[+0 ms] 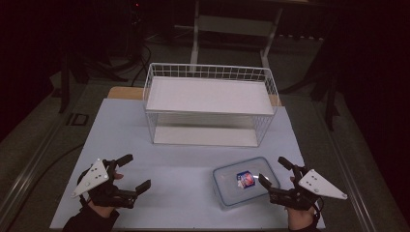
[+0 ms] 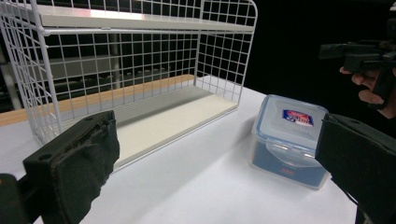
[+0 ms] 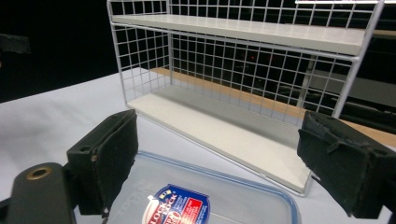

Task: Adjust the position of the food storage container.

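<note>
A clear plastic container [image 1: 241,186] with a blue-rimmed lid and a red and blue label lies flat on the white table, front right. My right gripper [image 1: 270,169] hovers at its right edge with the jaws wide open; in the right gripper view the lid [image 3: 196,200] lies below and between the open jaws, untouched. My left gripper [image 1: 139,170] stands open near the front left, nothing between its jaws. It faces the container [image 2: 289,135] across bare table. A white wire rack [image 1: 210,104] with two shelves stands behind.
The rack's lower shelf [image 3: 224,135] and upper shelf [image 2: 140,21] carry nothing. The white table top [image 1: 183,164] runs between rack and grippers. A wooden strip [image 1: 121,93] edges the table's back. Dark floor and a stand's legs [image 1: 196,38] lie beyond.
</note>
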Action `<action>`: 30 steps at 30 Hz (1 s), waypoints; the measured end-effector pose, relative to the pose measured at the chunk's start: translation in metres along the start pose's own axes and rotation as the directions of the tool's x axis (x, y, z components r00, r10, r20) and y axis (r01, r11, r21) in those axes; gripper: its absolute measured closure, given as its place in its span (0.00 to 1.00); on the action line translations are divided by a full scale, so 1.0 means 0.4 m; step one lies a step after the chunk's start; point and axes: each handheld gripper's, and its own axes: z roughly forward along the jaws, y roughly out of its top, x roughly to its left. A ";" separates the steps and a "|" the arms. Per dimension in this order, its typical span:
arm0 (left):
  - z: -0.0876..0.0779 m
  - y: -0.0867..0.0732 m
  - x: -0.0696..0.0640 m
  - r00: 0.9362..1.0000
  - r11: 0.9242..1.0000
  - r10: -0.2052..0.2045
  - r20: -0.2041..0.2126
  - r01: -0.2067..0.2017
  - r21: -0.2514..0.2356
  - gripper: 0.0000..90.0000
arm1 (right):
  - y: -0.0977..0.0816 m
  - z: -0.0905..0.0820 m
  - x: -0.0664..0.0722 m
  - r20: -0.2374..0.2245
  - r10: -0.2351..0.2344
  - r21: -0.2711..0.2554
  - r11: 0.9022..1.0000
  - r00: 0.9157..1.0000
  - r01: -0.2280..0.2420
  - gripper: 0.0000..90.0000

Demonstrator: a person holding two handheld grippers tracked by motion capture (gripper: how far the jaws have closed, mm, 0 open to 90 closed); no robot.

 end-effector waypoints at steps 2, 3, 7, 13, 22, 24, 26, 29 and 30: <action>-0.001 0.002 -0.001 1.000 1.000 0.004 -0.001 -0.004 -0.003 0.00 | 0.004 0.001 0.003 -0.011 0.000 0.011 1.000 1.000 0.000 0.13; -0.001 0.002 -0.001 1.000 1.000 0.004 -0.001 -0.004 -0.003 0.00 | 0.004 0.001 0.003 -0.011 0.000 0.011 1.000 1.000 0.000 0.13; -0.002 0.007 -0.005 1.000 1.000 0.010 0.003 -0.010 -0.013 0.00 | 0.019 0.001 0.012 -0.038 0.025 0.028 0.999 0.999 -0.024 0.14; 0.000 0.011 -0.008 1.000 1.000 0.018 0.002 -0.018 -0.013 0.00 | 0.036 0.009 0.034 -0.061 0.032 0.087 0.996 0.998 -0.027 0.15; 0.002 0.011 -0.010 1.000 1.000 0.021 0.002 -0.021 -0.012 0.00 | -0.002 -0.002 0.068 -0.132 0.066 0.203 0.978 0.989 -0.039 0.54; 0.004 0.010 -0.009 1.000 1.000 0.022 0.003 -0.022 -0.010 0.00 | -0.014 -0.002 0.079 -0.139 0.061 0.233 0.972 0.988 -0.027 0.62; 0.006 0.009 -0.008 1.000 1.000 0.024 0.001 -0.024 -0.006 0.00 | -0.028 -0.001 0.089 -0.160 0.067 0.260 0.965 0.985 -0.023 0.68; 0.008 0.008 -0.008 1.000 1.000 0.021 0.002 -0.021 -0.006 0.00 | -0.048 0.002 0.100 -0.196 0.065 0.297 0.955 0.978 -0.004 0.79; 0.009 0.008 -0.008 1.000 1.000 0.021 0.003 -0.021 -0.007 0.00 | -0.054 0.004 0.101 -0.213 0.066 0.310 0.951 0.975 0.004 0.83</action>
